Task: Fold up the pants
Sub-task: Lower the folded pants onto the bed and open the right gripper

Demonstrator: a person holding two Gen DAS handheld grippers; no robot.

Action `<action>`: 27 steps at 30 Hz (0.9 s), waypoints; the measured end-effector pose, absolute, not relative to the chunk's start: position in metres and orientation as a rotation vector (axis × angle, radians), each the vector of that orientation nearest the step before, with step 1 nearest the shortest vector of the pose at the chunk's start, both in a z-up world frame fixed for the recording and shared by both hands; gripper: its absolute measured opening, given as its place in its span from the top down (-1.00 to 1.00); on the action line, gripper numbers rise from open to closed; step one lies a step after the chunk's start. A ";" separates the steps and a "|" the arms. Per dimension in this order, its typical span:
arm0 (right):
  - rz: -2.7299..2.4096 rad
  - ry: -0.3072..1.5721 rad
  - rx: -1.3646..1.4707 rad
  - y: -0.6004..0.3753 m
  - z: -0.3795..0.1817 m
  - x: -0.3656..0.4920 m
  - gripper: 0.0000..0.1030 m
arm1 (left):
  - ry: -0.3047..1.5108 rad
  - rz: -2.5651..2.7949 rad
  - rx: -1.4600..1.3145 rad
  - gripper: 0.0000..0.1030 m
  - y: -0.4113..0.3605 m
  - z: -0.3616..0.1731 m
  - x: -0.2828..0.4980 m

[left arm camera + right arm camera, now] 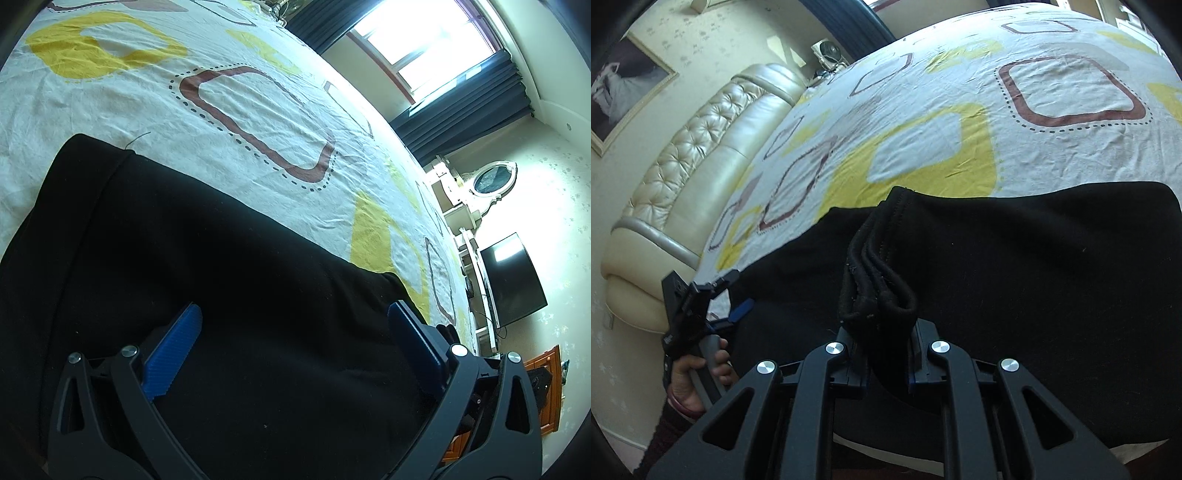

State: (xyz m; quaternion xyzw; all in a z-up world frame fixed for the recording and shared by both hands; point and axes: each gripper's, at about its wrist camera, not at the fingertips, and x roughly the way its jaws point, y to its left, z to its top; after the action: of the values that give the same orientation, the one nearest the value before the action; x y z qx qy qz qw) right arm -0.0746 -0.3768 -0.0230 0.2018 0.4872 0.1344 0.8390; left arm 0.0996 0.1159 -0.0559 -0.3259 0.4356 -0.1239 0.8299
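While clamping pants (1015, 258), right hand-held gripper (884, 343)

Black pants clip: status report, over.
Left gripper open above black fabric pants. Right gripper shut on bunched hem. Patterned bedsheet beneath; no obstruction visible.

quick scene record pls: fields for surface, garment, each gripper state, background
surface: bed sheet, white with yellow and brown squares
garment: black pants, lying on the sheet
right gripper: shut on a bunched, layered edge of the pants
left gripper: open, over the pants, nothing between the fingers
background: padded headboard, window, dark curtains, TV
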 end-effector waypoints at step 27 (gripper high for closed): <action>0.249 1.049 -0.131 -0.300 -0.040 -0.103 0.44 | 0.923 -0.256 -0.694 -0.96 0.117 -0.056 0.099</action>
State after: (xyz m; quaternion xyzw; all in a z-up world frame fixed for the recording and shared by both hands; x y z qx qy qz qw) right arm -0.1027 -0.2999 -0.0396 -0.0622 0.4992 0.1185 0.8561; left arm 0.0990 0.1168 -0.0556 -0.3271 0.4351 -0.1205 0.8302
